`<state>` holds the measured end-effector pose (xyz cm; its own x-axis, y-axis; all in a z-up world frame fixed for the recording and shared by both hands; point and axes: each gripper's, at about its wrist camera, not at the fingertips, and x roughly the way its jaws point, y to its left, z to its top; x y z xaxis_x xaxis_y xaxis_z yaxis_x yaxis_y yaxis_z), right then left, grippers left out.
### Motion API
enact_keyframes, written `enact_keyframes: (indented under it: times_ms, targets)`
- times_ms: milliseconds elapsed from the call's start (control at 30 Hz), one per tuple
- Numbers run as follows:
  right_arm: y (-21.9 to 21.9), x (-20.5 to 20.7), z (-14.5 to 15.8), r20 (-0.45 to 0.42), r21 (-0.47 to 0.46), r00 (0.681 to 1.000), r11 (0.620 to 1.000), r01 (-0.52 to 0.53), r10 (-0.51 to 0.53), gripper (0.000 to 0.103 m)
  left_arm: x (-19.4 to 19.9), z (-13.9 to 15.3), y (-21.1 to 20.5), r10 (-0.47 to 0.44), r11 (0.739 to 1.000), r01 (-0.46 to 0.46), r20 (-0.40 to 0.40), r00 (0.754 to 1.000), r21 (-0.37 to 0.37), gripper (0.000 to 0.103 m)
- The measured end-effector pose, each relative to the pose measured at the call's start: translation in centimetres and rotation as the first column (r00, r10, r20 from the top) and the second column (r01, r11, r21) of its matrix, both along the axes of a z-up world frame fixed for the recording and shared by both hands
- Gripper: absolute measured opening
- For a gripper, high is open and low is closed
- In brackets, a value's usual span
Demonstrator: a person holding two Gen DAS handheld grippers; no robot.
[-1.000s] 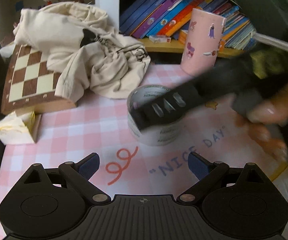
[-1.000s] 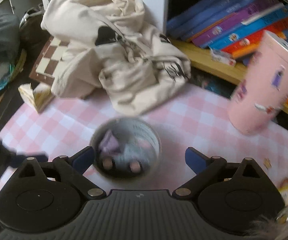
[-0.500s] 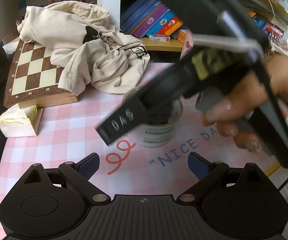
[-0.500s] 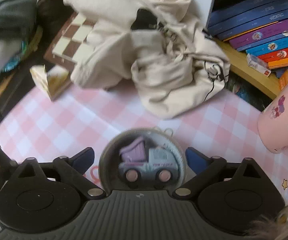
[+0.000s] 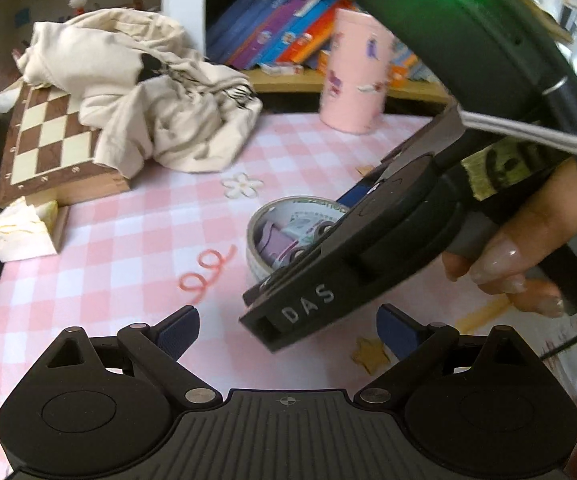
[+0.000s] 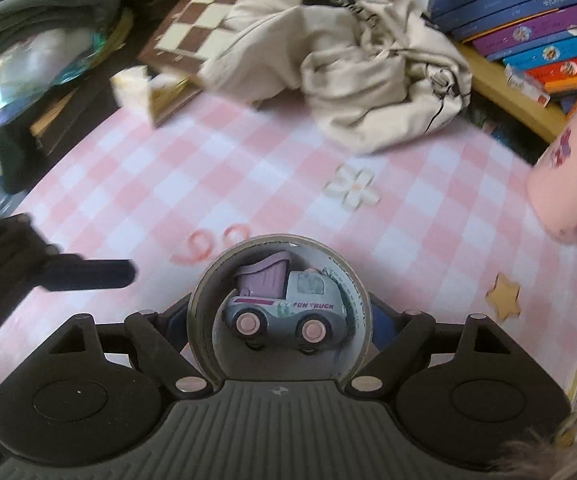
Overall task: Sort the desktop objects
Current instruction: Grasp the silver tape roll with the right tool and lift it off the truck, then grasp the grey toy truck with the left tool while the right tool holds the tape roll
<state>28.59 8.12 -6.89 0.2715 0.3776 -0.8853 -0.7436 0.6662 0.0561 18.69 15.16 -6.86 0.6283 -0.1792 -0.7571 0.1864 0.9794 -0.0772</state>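
Right in the middle of the pink-and-white checked tablecloth (image 6: 216, 168) sits the wide roll of clear packing tape (image 6: 280, 308), and inside its ring is the small grey toy truck with a lilac tipper and pink wheels (image 6: 284, 304). That roll is the landmark here. Beyond it lie a crumpled cream cloth bag (image 5: 148, 92) draped over a brown-and-cream wooden chessboard (image 5: 48, 136), and to the far right of the roll a tall pink sticker-covered tumbler (image 5: 354, 72) stands upright. So by my reading the sorting is early: most items sit loose on the cloth.

Now the right gripper (image 6: 280, 320): its jaws have just been closing, and the roll stands between them. The blue pads are right at the roll's two sides, mostly hidden behind its wall, so whether they press yet I cannot tell. The roll looks to be resting on the cloth, not lifted.

The left gripper (image 5: 288, 328) hangs near the roll on the viewer's side, its jaws spread wide, nothing between them, touching nothing. The person's right hand (image 5: 528, 248) grips the tool's handle.
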Motion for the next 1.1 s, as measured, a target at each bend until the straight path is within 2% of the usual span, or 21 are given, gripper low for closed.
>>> enact_keyframes:
  times_ms: [100, 333, 500, 767, 900, 1100]
  targets:
    - [-0.4, -1.1, 0.6, 0.022, 0.016, 1.0, 1.0, 0.009, -0.01, 0.083, -0.8, 0.0, -0.6, -0.024, 1.0, 0.024, -0.004, 1.0, 0.011, 0.097]
    - [-2.7, -2.2, 5.0, 0.075, 0.136, 0.994, 0.988, 0.075, -0.086, 0.083, -1.1, 0.4, -0.7, -0.031, 0.999, 0.031, 0.018, 0.999, 0.015, 0.097]
    - [-5.7, -3.2, 7.2, 0.133, 0.17, 0.978, 0.976, 0.138, -0.161, 0.083, -1.1, 0.7, -0.8, -0.037, 0.999, 0.037, 0.033, 0.999, 0.016, 0.097]
    - [-11.0, -3.9, 6.8, 0.14, 0.141, 0.938, 0.944, 0.298, -0.317, 0.083, 0.3, 0.4, -0.9, -0.042, 0.999, 0.041, 0.052, 0.998, 0.027, 0.097]
    - [-12.3, -4.8, 6.1, 0.146, 0.094, 0.934, 0.945, 0.313, -0.325, 0.083, 1.0, 0.2, -1.2, -0.031, 0.999, 0.029, 0.067, 0.997, 0.035, 0.096]
    - [-13.2, -5.4, 5.2, 0.114, 0.079, 0.928, 0.935, 0.346, -0.354, 0.083, 2.5, -0.5, -1.5, -0.035, 0.999, 0.033, 0.068, 0.997, 0.031, 0.092]
